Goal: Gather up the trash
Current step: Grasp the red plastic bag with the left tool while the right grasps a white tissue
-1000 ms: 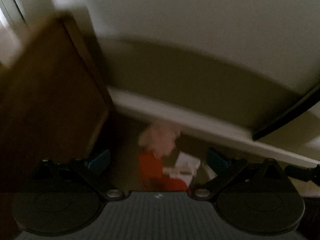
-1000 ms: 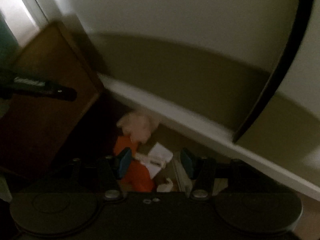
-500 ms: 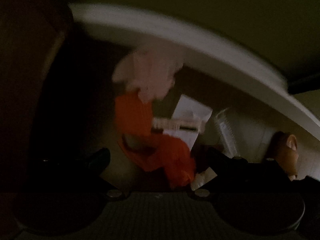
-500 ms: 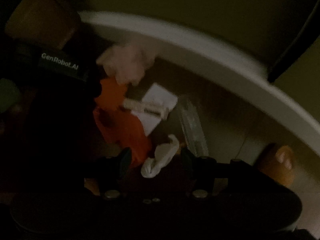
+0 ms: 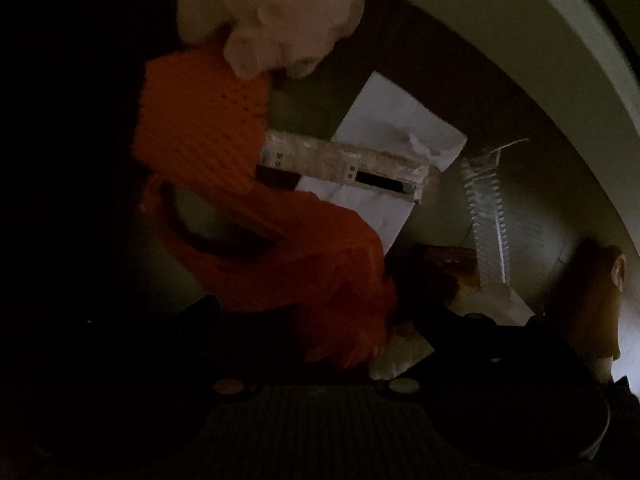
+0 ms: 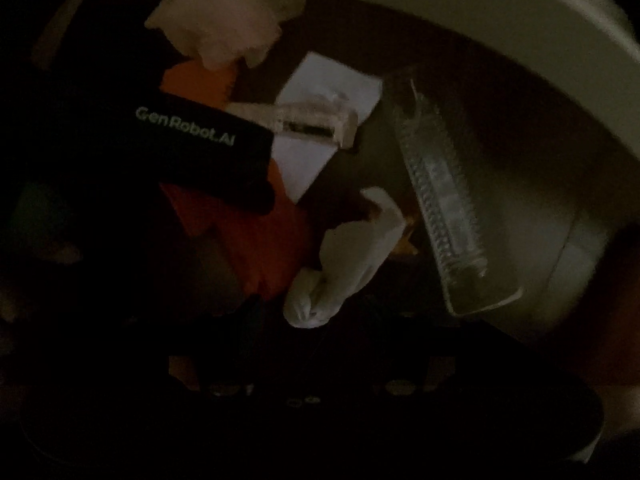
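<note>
On the floor by the baseboard, the orange mesh bag (image 5: 240, 208) is soft and light — best pinched at its bunched end, its length running toward the left gripper (image 5: 316, 320), fingers apart around it. The white wad (image 6: 340, 256), squashy, lies between the right gripper's (image 6: 312, 312) parted fingers.

Orange mesh bag (image 5: 248, 216), white paper (image 5: 384, 152), crumpled tissue (image 6: 344, 256) piled on floor.

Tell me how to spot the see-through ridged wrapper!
Find the curved white baseboard along the wall. Just below it, right of the white paper, lies the wrapper. Unlike the soft orange mesh and tissue wad, it is clear, long and ribbed.
</note>
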The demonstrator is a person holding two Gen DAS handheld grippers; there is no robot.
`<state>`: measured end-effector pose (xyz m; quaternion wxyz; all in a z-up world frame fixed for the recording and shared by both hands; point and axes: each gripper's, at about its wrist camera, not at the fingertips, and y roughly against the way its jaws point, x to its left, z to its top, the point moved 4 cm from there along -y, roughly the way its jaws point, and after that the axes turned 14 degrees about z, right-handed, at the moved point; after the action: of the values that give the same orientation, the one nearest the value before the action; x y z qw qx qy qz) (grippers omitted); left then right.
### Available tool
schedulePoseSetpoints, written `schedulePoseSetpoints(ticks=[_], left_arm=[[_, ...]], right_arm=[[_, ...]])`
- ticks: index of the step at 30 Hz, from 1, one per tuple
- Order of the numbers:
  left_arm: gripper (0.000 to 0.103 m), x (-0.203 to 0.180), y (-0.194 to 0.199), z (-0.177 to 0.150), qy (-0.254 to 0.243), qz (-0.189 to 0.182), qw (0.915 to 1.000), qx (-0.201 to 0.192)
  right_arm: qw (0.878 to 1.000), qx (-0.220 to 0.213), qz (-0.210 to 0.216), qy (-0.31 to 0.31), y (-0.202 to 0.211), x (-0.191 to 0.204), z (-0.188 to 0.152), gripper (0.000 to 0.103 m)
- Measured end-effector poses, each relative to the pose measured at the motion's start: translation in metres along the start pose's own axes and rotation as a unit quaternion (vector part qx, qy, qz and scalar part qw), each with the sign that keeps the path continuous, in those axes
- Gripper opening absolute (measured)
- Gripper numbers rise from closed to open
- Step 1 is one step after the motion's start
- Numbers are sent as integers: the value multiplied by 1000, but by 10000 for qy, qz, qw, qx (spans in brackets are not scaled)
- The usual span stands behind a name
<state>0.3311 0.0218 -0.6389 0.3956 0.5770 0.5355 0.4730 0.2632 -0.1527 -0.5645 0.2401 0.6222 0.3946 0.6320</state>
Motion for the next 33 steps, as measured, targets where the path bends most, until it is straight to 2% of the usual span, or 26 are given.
schedulePoseSetpoints(ticks=[8,11,13,15,16,18,19,20,21,27,33], left_arm=[[101,-10,-31,0,-121,-107,9997,173],[92,-16,-39,0,-220,-108,9995,192],[90,-17,-42,0,-255,-111,9995,172],[80,-19,-45,-1,-251,-130,9995,134],[70,-18,-45,-1,-245,-132,9995,146],[65,-18,-47,-2,-245,-233,9992,191],[62,-16,-46,-3,-251,-242,9992,196],[57,-16,-45,-4,-255,-265,9991,194],[56,-17,-46,-5,-244,-283,9991,194],[50,-22,-41,-10,-337,-253,9990,144],[50,-9,-8,-17,-550,-244,9982,-41]], right_arm=[[9997,247,53,69,-31,0,0,52],[9995,266,-24,148,-38,0,0,51],[9995,289,-36,156,-42,-1,1,49],[9993,321,-73,184,-44,-2,0,41],[9992,339,-89,198,-44,-1,0,39],[9990,355,-70,253,-45,0,-2,38],[9988,369,-93,309,-47,2,-3,30],[9984,416,-135,357,-49,1,-3,11],[9980,463,-174,384,-50,2,-4,8],[9973,479,-172,537,-40,13,-12,5],[9952,376,-304,849,2,35,-21,5]])
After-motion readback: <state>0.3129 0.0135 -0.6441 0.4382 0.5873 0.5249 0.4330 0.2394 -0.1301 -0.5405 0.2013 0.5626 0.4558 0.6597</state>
